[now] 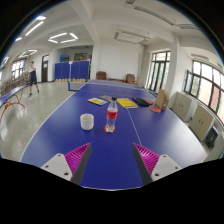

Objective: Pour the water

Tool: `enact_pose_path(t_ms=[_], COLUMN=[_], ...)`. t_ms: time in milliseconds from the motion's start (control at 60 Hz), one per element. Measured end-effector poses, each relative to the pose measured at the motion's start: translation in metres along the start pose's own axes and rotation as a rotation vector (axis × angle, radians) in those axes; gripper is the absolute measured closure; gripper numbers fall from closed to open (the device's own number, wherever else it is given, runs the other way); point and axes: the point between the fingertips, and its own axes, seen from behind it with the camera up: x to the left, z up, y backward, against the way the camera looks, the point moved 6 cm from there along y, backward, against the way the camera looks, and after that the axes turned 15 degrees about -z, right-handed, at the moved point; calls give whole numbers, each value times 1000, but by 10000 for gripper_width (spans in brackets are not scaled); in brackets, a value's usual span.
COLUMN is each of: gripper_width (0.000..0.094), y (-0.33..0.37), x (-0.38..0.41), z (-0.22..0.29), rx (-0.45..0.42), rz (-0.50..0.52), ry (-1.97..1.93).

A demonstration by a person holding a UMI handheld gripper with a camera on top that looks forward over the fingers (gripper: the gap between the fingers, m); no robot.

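Nothing poured yet, by the look of it: water bottle with red label and white cup stand side by side at frame centre on the blue ping-pong table, both untouched. Gripper is released, fingers spread, nothing between them, bottle well ahead. Clear tabletop on the approach; yellow papers lie beyond, table edges far out left and right.
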Motion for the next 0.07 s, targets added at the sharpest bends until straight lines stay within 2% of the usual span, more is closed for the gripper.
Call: enact_pose_path(t_ms=[67], gripper_width=[80], y=[3], x=[1], z=[1], rx=[-16], rz=[4], ry=[8])
